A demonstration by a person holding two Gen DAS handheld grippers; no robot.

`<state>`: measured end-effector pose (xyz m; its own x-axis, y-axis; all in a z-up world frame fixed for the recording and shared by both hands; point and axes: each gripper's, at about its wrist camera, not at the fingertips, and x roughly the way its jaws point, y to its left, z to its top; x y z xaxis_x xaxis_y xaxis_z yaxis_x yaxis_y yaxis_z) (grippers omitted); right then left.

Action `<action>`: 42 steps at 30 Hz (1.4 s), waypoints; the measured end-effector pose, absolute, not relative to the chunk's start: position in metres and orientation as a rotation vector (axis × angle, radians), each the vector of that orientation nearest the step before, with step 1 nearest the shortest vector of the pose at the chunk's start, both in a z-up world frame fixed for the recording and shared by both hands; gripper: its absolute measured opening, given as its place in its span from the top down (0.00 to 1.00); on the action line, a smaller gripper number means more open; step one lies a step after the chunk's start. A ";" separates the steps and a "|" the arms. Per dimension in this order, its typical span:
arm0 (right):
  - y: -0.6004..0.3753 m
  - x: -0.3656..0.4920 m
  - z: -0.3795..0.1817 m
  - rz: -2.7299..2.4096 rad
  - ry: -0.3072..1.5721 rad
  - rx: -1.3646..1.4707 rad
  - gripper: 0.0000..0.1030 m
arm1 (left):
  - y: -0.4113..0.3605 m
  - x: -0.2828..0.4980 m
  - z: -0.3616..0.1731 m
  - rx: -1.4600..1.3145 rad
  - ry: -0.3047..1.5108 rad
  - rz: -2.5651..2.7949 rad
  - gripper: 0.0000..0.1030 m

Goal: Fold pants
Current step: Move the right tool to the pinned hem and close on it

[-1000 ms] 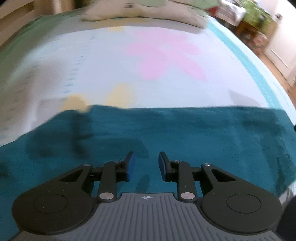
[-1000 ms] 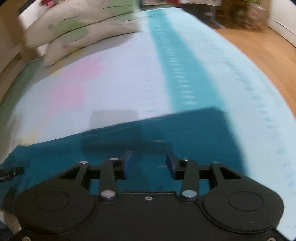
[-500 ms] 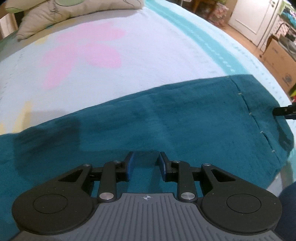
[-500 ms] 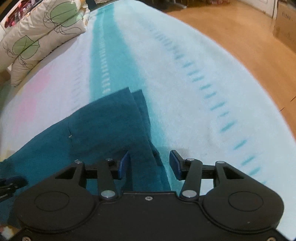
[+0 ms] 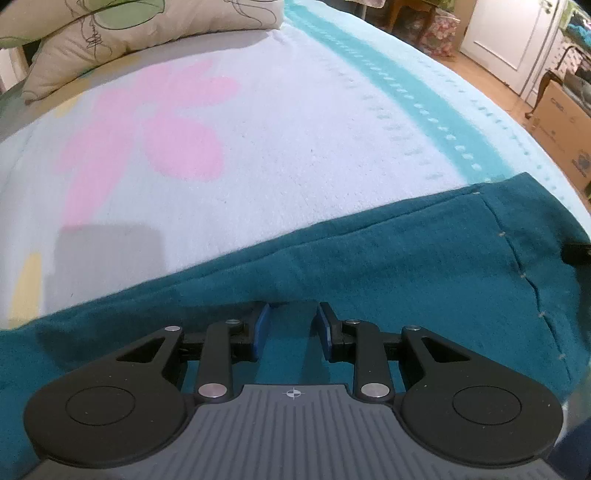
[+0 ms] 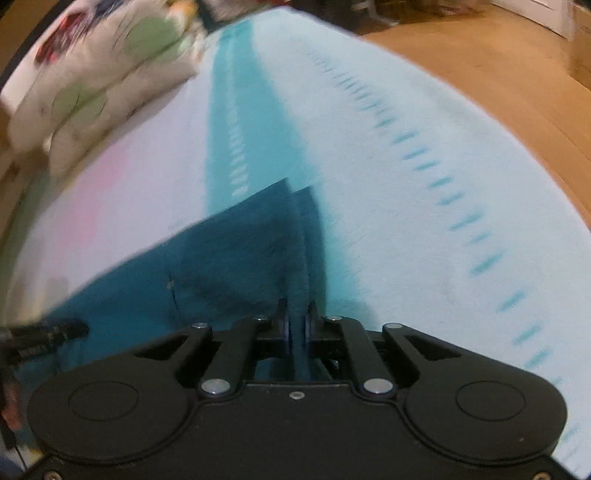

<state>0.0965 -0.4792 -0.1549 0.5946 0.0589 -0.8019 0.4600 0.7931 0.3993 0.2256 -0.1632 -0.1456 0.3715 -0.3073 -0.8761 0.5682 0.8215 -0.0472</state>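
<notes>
Jaws of the right gripper are closing on the hem edge of the teal pants, the left gripper hovers unclenched over them, and the pants lie flat on the bedspread, fold apparently just starting.

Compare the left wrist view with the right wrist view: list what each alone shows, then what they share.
Left wrist only: the left hand-held gripper, open over the teal pants, the pink flower print, a white door and a cardboard box.
Right wrist only: the right hand-held gripper closing on the pants' edge, and wooden floor.
Both: pants, bedspread, pillows.
</notes>
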 end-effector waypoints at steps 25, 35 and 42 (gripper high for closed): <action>-0.479 0.176 -0.154 -0.231 0.859 0.417 0.54 | -0.150 0.229 -0.142 0.246 1.049 -0.590 0.73; -0.475 0.177 -0.153 -0.237 0.873 0.399 0.90 | -0.148 0.229 -0.142 0.238 1.052 -0.594 0.73; -0.490 0.170 -0.153 -0.302 0.864 0.473 0.76 | -0.151 0.230 -0.139 0.219 1.062 -0.586 0.73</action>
